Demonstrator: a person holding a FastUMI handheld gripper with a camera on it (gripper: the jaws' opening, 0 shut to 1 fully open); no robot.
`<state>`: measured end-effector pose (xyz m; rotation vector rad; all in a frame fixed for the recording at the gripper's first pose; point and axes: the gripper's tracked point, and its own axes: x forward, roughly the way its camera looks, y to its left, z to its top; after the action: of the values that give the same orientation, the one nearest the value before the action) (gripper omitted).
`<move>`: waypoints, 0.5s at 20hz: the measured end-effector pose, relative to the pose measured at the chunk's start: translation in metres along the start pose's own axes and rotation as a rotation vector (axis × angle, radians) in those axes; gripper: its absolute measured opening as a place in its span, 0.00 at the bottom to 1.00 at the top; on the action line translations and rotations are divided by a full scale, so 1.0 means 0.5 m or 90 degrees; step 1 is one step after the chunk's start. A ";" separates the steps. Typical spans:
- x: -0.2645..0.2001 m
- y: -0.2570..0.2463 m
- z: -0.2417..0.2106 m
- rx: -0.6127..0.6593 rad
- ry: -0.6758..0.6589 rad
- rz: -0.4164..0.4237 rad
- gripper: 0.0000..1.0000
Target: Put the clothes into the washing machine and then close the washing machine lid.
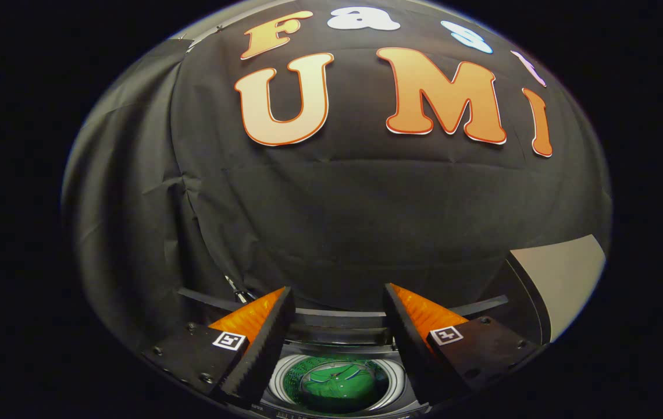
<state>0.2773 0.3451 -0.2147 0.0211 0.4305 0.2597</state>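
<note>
Gripper (337,302) fingers spread wide, holding nothing; below between them, green garment (334,384) inside round steel washing-machine drum (278,381).

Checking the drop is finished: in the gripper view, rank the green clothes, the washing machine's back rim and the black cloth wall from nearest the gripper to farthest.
The gripper is open, holding nothing.
1. Green clothes: in the drum, below and between the fingers.
2. Back rim of the washing machine: just beyond the fingertips.
3. Black cloth wall: farthest, behind the machine.
</note>
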 end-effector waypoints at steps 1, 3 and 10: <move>-0.009 0.001 -0.006 0.000 -0.004 0.001 0.99; -0.022 0.004 -0.022 -0.004 -0.009 0.002 0.99; -0.065 0.015 -0.093 0.006 -0.015 0.007 0.99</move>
<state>0.2278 0.3428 -0.2432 0.0348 0.4086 0.2675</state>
